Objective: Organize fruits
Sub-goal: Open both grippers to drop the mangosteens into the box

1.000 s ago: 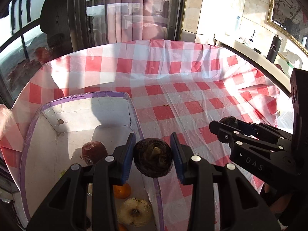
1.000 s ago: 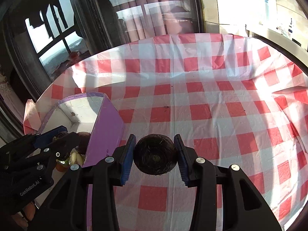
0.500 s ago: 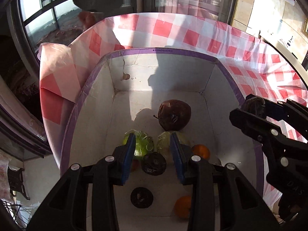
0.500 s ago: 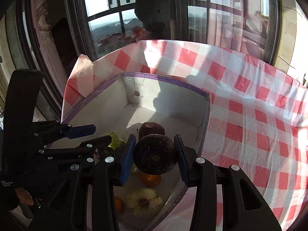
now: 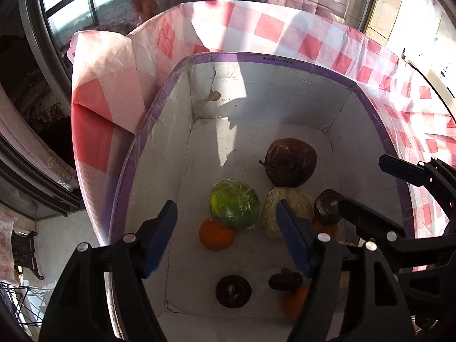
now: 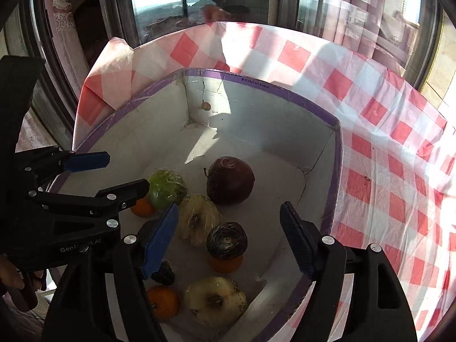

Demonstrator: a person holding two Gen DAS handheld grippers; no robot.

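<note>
A purple-rimmed white box [image 5: 285, 59] [image 6: 256, 81] holds several fruits: a dark red apple [image 5: 290, 162] [image 6: 230, 180], a green wrapped fruit [image 5: 233, 204] [image 6: 166, 189], a pale wrapped fruit [image 5: 296, 205] [image 6: 199, 218], oranges [image 5: 216, 234] [image 6: 163, 302], and small dark round fruits [image 5: 233, 290] [image 6: 227, 240]. My left gripper [image 5: 226, 236] is open and empty above the box. My right gripper [image 6: 229, 238] is open above the dark fruit, which rests on an orange [image 6: 225, 263]. Each gripper shows in the other's view [image 5: 399, 199] [image 6: 85, 176].
The box stands at the left end of a table under a red-and-white checked cloth [image 5: 285, 28] [image 6: 384, 171]. Windows and a dark frame lie beyond the table edge [image 6: 159, 5]. The floor drops away at the left [image 5: 28, 171].
Both grippers have opened and let go of their dark fruits, which now lie in the box. Both moved left from over the table to above the box.
</note>
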